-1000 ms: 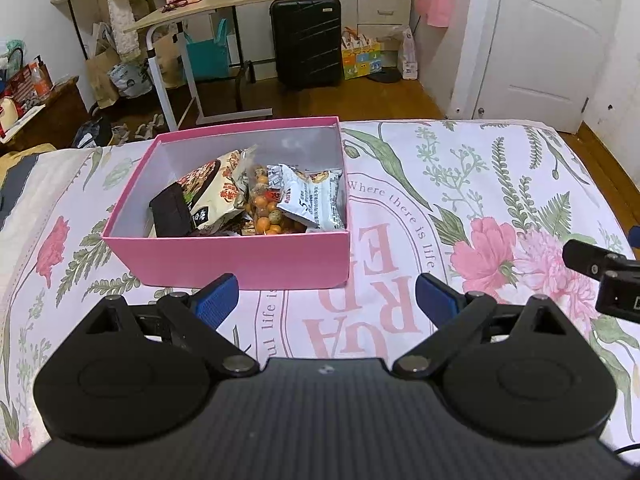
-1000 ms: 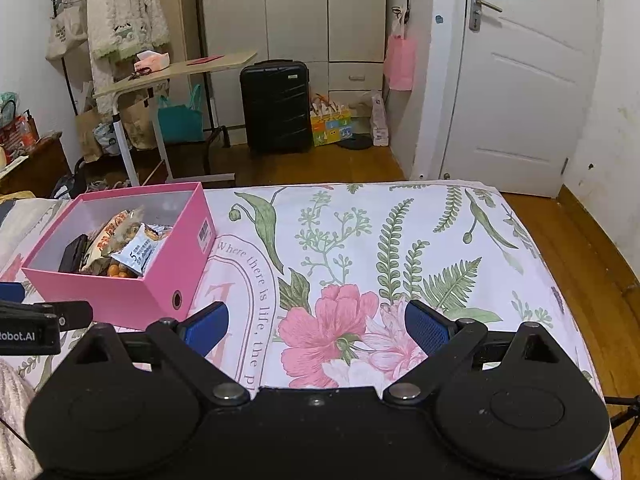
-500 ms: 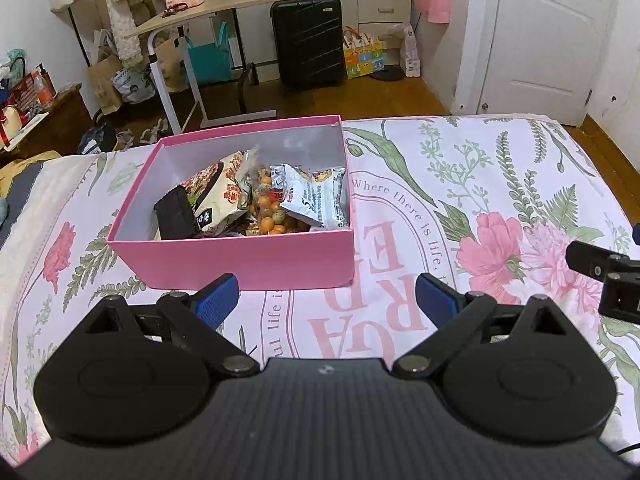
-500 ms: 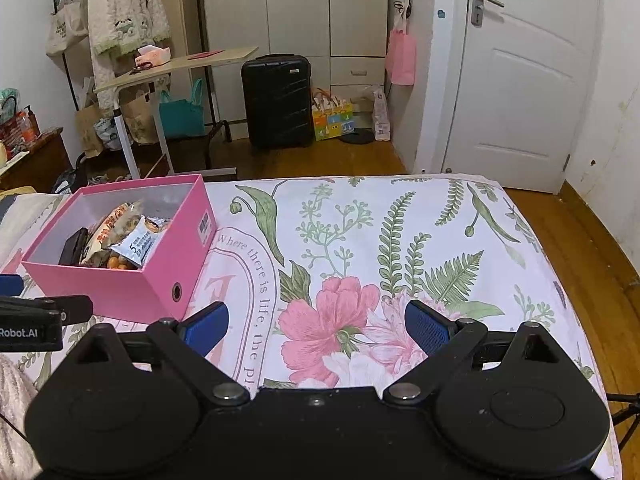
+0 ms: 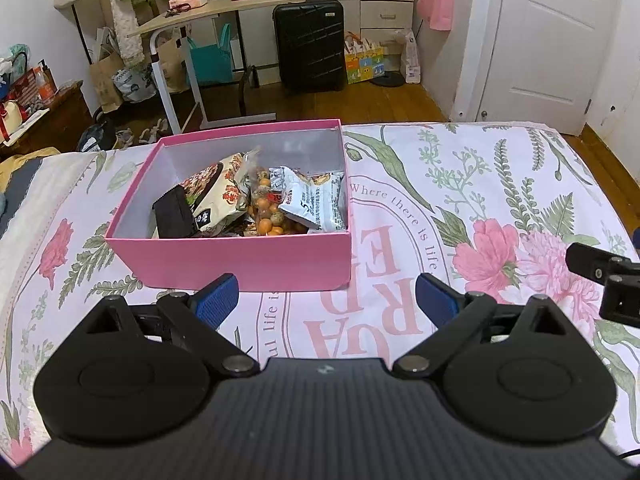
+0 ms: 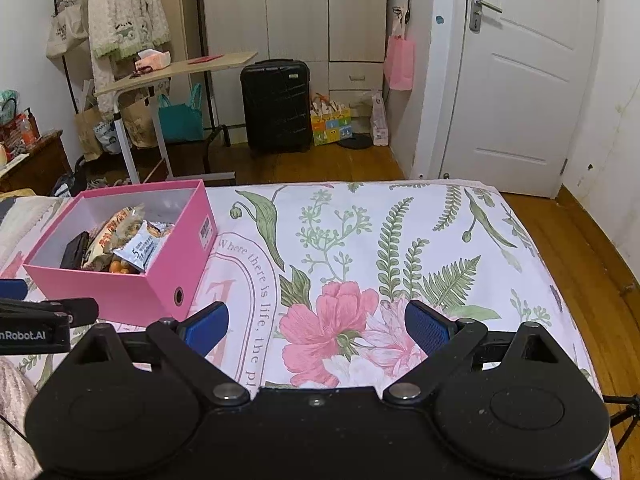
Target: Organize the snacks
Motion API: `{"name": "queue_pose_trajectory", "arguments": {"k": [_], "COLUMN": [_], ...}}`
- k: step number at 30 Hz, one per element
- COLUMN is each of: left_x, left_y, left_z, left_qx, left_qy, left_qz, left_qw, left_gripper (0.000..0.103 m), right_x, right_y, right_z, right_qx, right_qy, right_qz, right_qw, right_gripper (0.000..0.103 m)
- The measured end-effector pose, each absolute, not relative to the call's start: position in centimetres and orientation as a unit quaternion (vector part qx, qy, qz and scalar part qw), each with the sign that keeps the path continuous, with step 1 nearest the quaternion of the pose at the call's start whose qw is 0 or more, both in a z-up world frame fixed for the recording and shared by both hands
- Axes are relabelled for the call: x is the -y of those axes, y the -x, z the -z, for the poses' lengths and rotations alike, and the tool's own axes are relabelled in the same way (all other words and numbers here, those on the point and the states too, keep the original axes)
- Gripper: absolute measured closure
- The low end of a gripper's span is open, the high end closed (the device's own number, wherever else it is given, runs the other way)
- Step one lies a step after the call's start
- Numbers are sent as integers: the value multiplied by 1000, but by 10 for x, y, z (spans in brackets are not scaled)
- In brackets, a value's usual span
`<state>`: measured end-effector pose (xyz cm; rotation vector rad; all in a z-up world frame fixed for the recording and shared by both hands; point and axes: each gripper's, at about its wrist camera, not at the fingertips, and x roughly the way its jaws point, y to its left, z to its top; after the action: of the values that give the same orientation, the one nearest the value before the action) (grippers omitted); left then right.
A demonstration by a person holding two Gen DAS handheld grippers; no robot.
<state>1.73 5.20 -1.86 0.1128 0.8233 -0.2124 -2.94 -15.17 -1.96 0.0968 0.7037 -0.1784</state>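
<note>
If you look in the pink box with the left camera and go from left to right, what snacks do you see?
Black packet → big noodle bag → bag of orange balls → white packet, all inside the pink box.

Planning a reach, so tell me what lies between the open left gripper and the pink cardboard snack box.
Nothing: in the left wrist view, only bare floral bedsheet separates the left gripper from the pink cardboard snack box.

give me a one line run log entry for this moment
left gripper: open, empty | right gripper: open, empty | pink box: on floral bedspread, snack packets inside
</note>
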Motion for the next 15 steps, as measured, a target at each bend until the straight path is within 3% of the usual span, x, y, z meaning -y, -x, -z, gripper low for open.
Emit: {"name": "queue_pose_trajectory", "arguments": {"k": [15], "left_x": [-48], "left_y": [-14], "left_z": [15], "left_qx": [-386], "left_qy": [-55], "left_qz": [97], "left_qw": [916], "left_gripper": [7], "right_x": [152], "right_y": [32], "right_z": [20], "right_qx": [-338], "right_qy": [-53], "right_qz": [86], "right_qw": [936], "right_gripper": [6]}}
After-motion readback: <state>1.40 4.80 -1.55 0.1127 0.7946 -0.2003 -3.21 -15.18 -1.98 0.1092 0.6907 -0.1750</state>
